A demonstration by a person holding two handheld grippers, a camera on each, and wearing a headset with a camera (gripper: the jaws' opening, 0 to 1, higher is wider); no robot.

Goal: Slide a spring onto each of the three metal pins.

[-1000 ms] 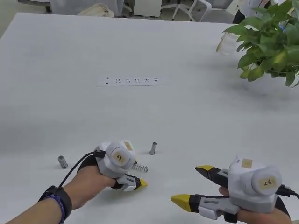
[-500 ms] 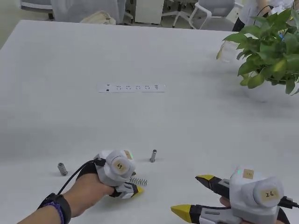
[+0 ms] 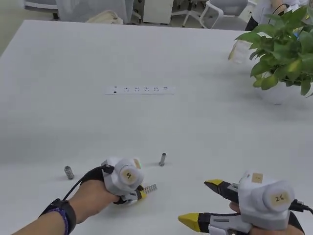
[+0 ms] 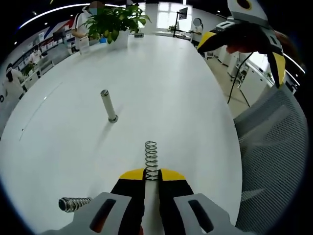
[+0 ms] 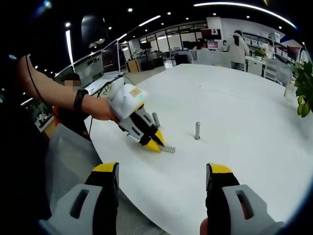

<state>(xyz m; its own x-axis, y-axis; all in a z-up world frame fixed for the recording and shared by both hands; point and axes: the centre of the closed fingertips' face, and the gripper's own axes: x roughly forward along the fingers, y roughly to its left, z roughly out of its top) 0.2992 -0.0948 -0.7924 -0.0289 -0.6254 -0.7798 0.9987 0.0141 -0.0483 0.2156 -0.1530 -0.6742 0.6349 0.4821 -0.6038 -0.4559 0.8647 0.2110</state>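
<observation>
While the left gripper pinches one end of a spring tight between its closed jaws, the rest of the spring sticks out in front. It is low over the white desk, close to the near edge. It is too small to tell if the spring touches the desk. A bare pin stands up straight just beside it, a little farther from the near edge.

The right gripper waits by the near edge, off toward the right side. Its jaws are wide apart and hold nothing.

A second pin stands nearer the left edge, and it looks like it has a spring on it already.

The step in hand seems to be getting this spring onto the bare pin. To do it well, the left gripper probably has to lift the spring and tip it, so its open end looks down at the top of the pin. Then it should come down slowly and straight. The pin is thin and may fall if it is bumped from the side. The right gripper could hold the pin low down to steady it. A soft pinch is best, so the spring does not get squashed.
</observation>
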